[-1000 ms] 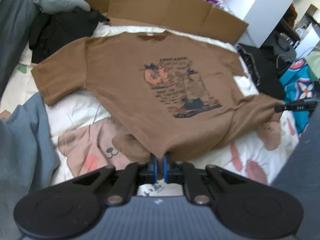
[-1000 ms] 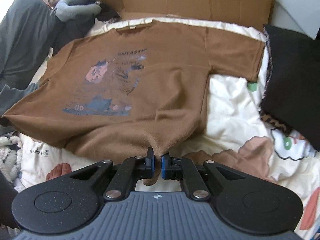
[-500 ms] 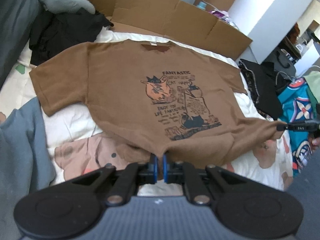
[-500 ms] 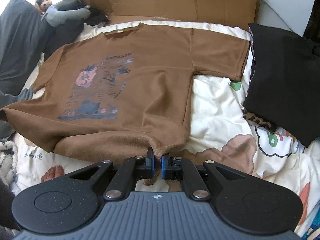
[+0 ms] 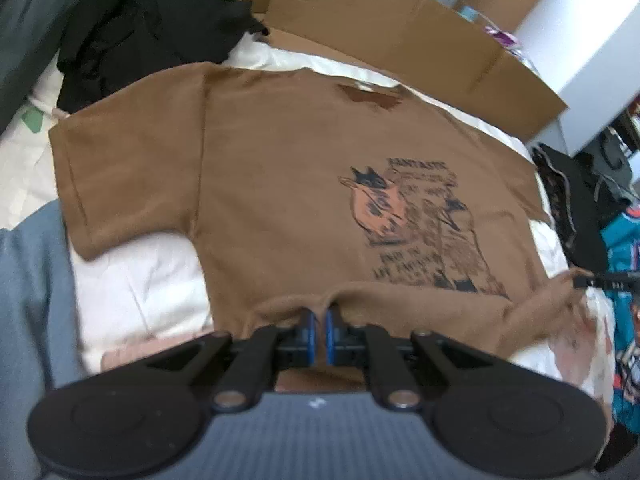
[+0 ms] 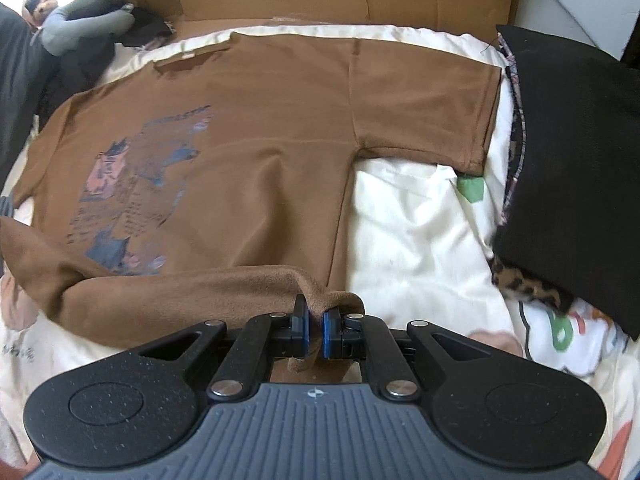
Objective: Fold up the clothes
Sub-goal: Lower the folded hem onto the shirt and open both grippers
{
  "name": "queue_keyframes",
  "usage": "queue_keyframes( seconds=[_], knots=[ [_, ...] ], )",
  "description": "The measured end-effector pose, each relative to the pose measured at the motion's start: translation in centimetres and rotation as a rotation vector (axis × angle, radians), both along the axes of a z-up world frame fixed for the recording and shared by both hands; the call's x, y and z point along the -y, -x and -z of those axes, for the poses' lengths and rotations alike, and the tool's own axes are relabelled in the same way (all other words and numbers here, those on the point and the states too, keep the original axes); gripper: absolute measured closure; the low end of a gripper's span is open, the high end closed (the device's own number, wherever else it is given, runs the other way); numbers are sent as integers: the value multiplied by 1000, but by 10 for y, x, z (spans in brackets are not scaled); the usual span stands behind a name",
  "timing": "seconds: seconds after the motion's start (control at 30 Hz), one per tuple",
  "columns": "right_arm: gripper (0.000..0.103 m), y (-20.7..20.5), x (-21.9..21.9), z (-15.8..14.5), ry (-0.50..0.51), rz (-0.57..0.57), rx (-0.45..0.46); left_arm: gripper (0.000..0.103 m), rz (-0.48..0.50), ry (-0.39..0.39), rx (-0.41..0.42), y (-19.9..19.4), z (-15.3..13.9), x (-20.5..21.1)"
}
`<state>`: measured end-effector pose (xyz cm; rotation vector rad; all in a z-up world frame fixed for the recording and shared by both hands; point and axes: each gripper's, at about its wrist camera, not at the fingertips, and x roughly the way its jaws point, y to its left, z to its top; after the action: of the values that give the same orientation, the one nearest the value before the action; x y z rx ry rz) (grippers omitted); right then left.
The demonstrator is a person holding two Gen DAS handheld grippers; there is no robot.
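Note:
A brown T-shirt [image 5: 280, 184] with a cat print lies face up on a white patterned bedsheet [image 5: 136, 276], collar at the far side. My left gripper [image 5: 319, 330] is shut on the shirt's bottom hem at its left corner. My right gripper [image 6: 314, 330] is shut on the hem at the right corner of the shirt [image 6: 256, 152]. The hem is lifted and folded over the lower part of the shirt, hiding the bottom of the print. The right gripper's tip [image 5: 600, 280] shows at the right edge of the left wrist view.
Cardboard panels [image 5: 400, 36] stand behind the bed. Black clothes [image 5: 152, 44] lie at the far left, a blue-grey garment [image 5: 28, 300] at the near left. A black garment over leopard-print cloth [image 6: 572, 152] lies right of the shirt. A teal patterned garment [image 5: 624, 248] lies at the far right.
Both grippers have moved forward toward the collar with the hem held, so the bottom edge now folds over the lower part of the shirt and its print.

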<state>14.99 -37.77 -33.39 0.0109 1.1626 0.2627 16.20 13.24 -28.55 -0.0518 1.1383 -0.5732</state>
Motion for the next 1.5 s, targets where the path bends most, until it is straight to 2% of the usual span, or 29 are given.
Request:
queue_keyframes(
  seconds=[0.23,0.37,0.43,0.5,0.53,0.57,0.67,0.77,0.9,1.03,1.17,1.33,1.5],
  knots=[
    [98,-22,-3,21,42,17,-17,97,-34,-4,-38,-35,26,16],
    [97,-30,-5,28,83,44,-29,90,-79,-2,-83,-50,37,19],
    [96,-33,-4,25,86,54,-24,85,-96,-2,-65,-50,32,17],
    [93,-33,-4,18,79,58,-14,62,-113,-7,-40,-50,24,14],
    [90,-33,-4,15,75,60,-10,61,-112,-4,-30,-48,20,13],
    [81,-32,-3,13,72,63,-11,61,-102,4,-23,-46,15,11],
    [70,-28,0,3,67,72,8,61,-48,-6,16,-34,4,9],
    [69,-22,2,-7,52,76,28,61,3,-40,20,-22,5,5],
    [69,-8,3,-19,41,72,57,67,86,-136,47,-9,13,7],
    [69,5,6,-26,38,82,67,69,145,-175,62,-2,21,11],
    [69,15,9,-30,49,85,79,70,174,-198,74,0,26,15],
    [69,23,11,-28,58,83,67,76,167,-210,61,-8,42,19],
    [69,27,13,-25,45,99,50,76,199,-241,69,-9,56,23]
  ],
)
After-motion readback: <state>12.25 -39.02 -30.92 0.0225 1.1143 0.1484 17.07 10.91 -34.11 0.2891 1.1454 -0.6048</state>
